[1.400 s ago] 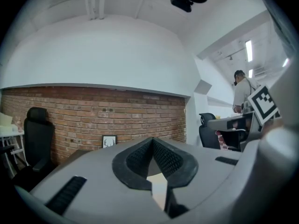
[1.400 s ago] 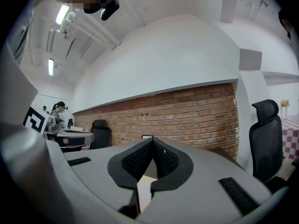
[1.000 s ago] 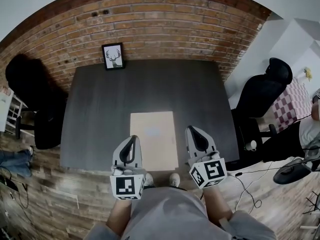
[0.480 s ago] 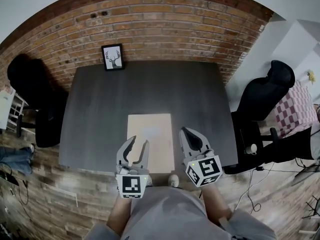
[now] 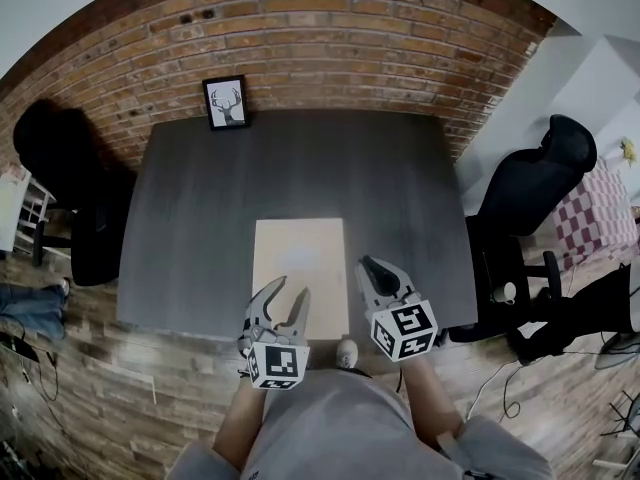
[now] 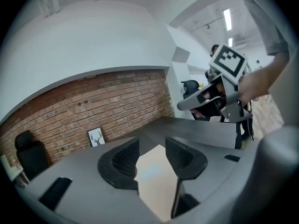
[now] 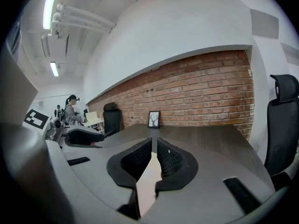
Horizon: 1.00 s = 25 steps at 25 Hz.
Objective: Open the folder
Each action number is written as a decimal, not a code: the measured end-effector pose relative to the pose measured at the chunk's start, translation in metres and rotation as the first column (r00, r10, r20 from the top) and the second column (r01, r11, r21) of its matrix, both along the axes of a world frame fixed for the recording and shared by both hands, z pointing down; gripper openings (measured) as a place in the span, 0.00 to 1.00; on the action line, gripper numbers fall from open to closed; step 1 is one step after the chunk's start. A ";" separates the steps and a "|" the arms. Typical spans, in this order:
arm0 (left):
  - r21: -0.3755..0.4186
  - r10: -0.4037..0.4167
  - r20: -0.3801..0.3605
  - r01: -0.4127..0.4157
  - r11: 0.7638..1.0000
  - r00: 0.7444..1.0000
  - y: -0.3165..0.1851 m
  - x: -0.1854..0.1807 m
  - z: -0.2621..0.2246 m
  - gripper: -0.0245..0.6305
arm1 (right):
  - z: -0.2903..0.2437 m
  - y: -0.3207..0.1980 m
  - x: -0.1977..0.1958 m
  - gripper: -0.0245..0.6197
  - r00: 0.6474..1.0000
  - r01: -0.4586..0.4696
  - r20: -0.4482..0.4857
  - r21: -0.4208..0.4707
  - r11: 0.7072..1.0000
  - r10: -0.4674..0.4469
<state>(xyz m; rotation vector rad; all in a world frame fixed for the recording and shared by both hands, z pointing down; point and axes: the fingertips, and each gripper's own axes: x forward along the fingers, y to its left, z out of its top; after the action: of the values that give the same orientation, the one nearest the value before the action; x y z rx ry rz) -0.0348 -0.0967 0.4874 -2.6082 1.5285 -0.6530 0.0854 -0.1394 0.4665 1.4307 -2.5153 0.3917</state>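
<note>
1. Your left claw (image 5: 290, 290) is spread, and its jaws have just been opening. Nothing sits between them; its own view (image 6: 152, 141) shows only the folder (image 6: 154, 176) lying beyond the gap.
2. Your right claw (image 5: 370, 265) is pressed together and pinches nothing. In its own view (image 7: 154, 141) just a thin strip of the folder shows past the closed jaws.
3. The folder (image 5: 300, 268) lies flat and shut on the table (image 5: 300, 168), at the near edge in front of you. Your left claw hangs over its near left corner and your right claw sits by its right edge. Neither looks to be touching it.
4. Done so far, as I judge it: nothing beyond getting into place, since the cover is down.
5. Left to do: catch an edge of the cover, lift it and swing it over until the folder lies open.
6. The count:
   - two claws
   - one folder
   - one table
   - one framed picture (image 5: 226, 102) at the table's far edge, against the brick wall
   - two black chairs, one on the left (image 5: 60, 168) and one on the right (image 5: 530, 183)
</note>
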 end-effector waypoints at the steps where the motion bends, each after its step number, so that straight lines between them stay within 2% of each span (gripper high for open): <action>1: -0.007 0.013 0.016 -0.013 1.000 1.000 0.002 0.003 0.004 0.30 | 0.007 0.001 0.001 0.05 1.000 0.001 0.000 -0.018 1.000 -0.001; 6: -0.032 0.069 0.112 -0.066 0.997 0.991 0.011 0.015 0.030 0.31 | 0.040 0.008 0.003 0.11 1.000 0.009 -0.006 -0.100 0.995 -0.009; 11: -0.074 0.138 0.190 -0.126 0.989 0.972 0.021 0.027 0.058 0.33 | 0.070 0.015 0.007 0.13 1.000 0.007 -0.016 -0.173 0.985 -0.010; 25: -0.172 0.285 0.276 -0.245 0.954 0.918 0.048 0.060 0.102 0.37 | 0.152 0.037 0.014 0.17 0.997 0.016 -0.064 -0.351 0.936 -0.041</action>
<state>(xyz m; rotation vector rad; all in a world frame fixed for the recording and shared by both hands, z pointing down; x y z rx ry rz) 0.0251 -0.0482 0.5896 -2.5890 1.0548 -1.0914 0.0999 -0.1022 0.6186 1.2438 -2.2620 0.7294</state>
